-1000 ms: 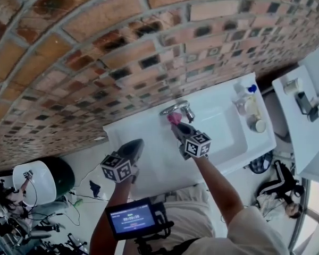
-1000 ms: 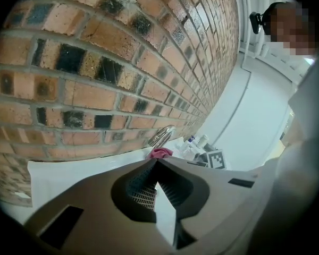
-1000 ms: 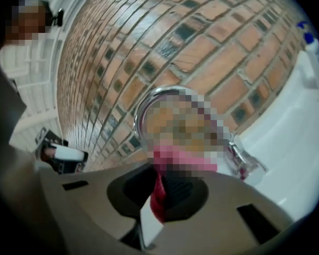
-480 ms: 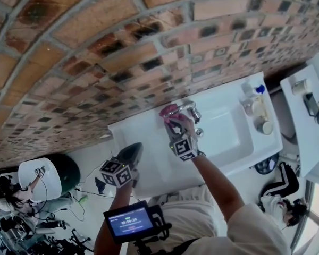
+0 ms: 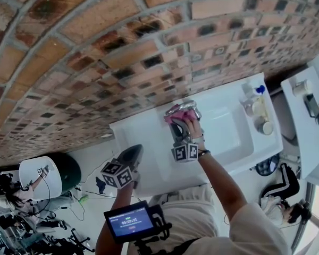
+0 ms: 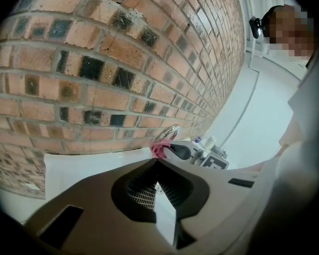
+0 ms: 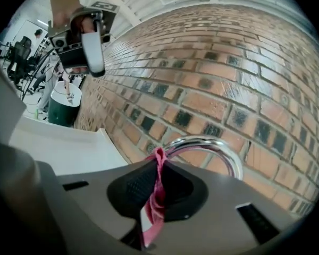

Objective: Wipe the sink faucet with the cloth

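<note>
The chrome arched faucet [image 5: 185, 107] rises at the back rim of the white sink [image 5: 228, 142], against the brick wall. My right gripper [image 5: 179, 125] is shut on a pink cloth [image 5: 175, 116] and holds it against the faucet's arch. In the right gripper view the cloth [image 7: 158, 195] hangs pinched between the jaws, with the faucet's curve [image 7: 215, 145] just beyond the right gripper [image 7: 158, 182]. My left gripper [image 5: 130, 155] hovers over the counter left of the basin, shut and holding nothing. In the left gripper view, beyond the left gripper [image 6: 157, 169], the cloth [image 6: 159, 150] and faucet [image 6: 168, 134] lie ahead.
Bottles and small containers [image 5: 253, 108] stand on the sink's right rim. The brick wall [image 5: 95, 47] rises right behind the faucet. A white shelf [image 5: 303, 110] with small items sits at far right. A green bin [image 5: 66, 174] stands on the floor at left.
My right gripper has carried the pink cloth along the faucet, first toward its left end, then back to the middle of the arch. The left gripper has stayed almost still.
</note>
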### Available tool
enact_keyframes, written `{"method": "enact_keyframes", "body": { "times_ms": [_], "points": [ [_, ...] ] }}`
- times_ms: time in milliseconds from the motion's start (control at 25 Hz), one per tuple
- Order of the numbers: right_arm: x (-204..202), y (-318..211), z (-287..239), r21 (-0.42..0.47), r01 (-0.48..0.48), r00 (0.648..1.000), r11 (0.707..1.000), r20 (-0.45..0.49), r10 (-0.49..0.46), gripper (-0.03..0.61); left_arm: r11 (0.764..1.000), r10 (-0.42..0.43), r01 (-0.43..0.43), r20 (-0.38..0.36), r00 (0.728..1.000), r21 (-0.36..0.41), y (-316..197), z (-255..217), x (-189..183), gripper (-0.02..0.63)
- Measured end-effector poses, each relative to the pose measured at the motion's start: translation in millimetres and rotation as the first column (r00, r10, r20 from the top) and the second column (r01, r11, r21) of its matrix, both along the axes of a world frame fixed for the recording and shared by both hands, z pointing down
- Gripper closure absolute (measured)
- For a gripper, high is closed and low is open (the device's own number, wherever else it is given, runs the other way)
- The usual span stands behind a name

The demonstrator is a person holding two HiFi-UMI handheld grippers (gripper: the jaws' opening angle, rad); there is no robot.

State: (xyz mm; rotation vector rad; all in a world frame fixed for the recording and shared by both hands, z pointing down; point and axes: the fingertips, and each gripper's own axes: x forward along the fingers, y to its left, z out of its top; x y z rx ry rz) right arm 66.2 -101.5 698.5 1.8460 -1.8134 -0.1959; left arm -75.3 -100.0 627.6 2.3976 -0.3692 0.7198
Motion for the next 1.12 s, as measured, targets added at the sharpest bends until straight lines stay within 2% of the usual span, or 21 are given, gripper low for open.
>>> {"method": "enact_keyframes", "body": {
  "times_ms": [120,240,520,600,720,880,960,1120],
  "points": [
    [13,2,-11,0.022,-0.063,0.997,0.998,0.048,0.062,0.558,1.0,-0.003,0.003,0.002,1.0,-0.002,4,0,-2,0.614],
    [22,-1,-19,0.044,-0.117,0.983,0.992,0.148,0.11,0.558,1.0,-0.004,0.004,0.006,1.0,0.0,7,-1,-4,0.614],
    [41,-7,-22,0.03,-0.235,0.909,0.972,0.361,0.209,0.558,1.0,0.008,-0.008,0.006,1.0,0.007,17,-2,0,0.614],
    [52,-6,-28,0.02,-0.294,0.859,0.956,0.445,0.255,0.558,1.0,0.009,-0.009,0.009,1.0,0.01,19,-3,-1,0.614],
    [71,-3,-33,0.002,-0.389,0.757,0.921,0.571,0.318,0.558,1.0,0.011,-0.011,0.008,1.0,0.012,22,-5,0,0.614],
    [85,4,-30,-0.045,-0.464,0.635,0.885,0.679,0.367,0.558,1.0,0.014,-0.014,0.005,1.0,0.012,25,-7,1,0.614],
    [91,7,-28,-0.068,-0.49,0.591,0.869,0.707,0.389,0.558,1.0,0.013,-0.013,0.007,1.0,0.014,25,-6,-1,0.614],
    [102,17,-19,-0.113,-0.534,0.541,0.838,0.716,0.441,0.558,1.0,0.012,-0.012,0.009,1.0,0.018,25,-7,-3,0.614]
  ]
}}
